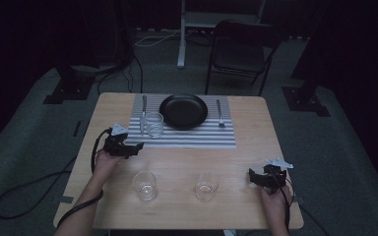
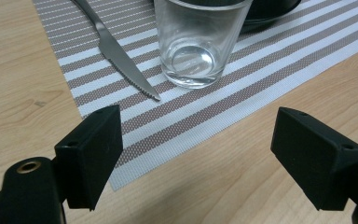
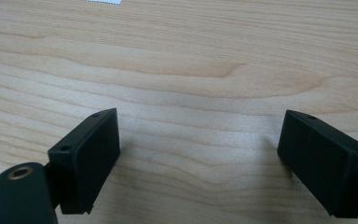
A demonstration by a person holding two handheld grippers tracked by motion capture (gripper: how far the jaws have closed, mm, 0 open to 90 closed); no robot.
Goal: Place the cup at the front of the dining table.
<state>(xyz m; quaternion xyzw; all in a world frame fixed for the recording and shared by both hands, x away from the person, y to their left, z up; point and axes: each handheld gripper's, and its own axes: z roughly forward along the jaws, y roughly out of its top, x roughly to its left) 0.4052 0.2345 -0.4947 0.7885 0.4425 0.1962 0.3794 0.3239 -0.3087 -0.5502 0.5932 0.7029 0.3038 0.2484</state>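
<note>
The left gripper hovers wide open and empty, aimed at the glass on the striped placemat, knife beside it; the right gripper gapes empty over bare worktop.

A clear, straight-sided drinking glass stands upright and empty on the grey-and-white striped woven placemat, near the mat's front left corner. It sits just right of the serrated steel knife and just in front of the black round plate.
</note>
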